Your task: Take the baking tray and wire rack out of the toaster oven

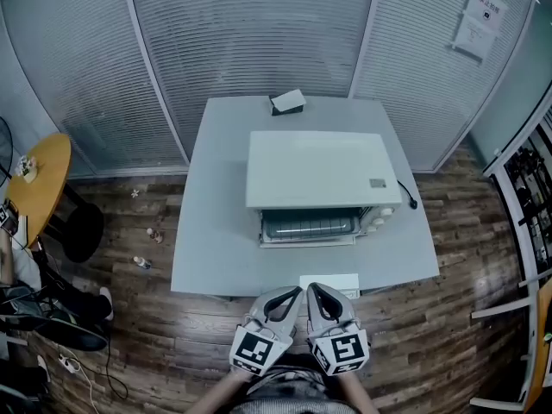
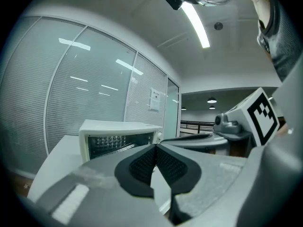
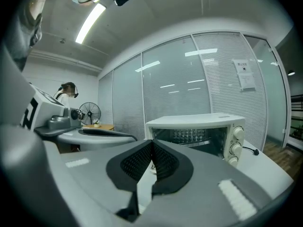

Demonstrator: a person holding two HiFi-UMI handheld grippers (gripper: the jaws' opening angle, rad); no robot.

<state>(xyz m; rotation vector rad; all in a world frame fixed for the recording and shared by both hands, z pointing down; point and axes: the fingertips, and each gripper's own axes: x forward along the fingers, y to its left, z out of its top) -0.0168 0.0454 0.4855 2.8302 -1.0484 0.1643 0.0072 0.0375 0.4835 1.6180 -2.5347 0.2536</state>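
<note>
Here | grey table point(image 1: 216, 231), toaster oven point(image 1: 319, 166) | wood floor point(image 1: 448, 335) | blinds point(image 1: 250, 33), perhaps glazed

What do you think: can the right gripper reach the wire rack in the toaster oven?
Probably yes: the toaster oven stands open, wire rack exposed, nothing tall before the right gripper; its shut fingers must open.

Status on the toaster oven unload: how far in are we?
Done: the toaster oven door looks dropped open, with the inside exposed. In hand: nothing. The left gripper and right gripper are side by side at the table's near edge, jaws shut and empty, short of the oven. Left: the wire rack sits inside. The baking tray can't be made out separately. Both have yet to come out.
</note>
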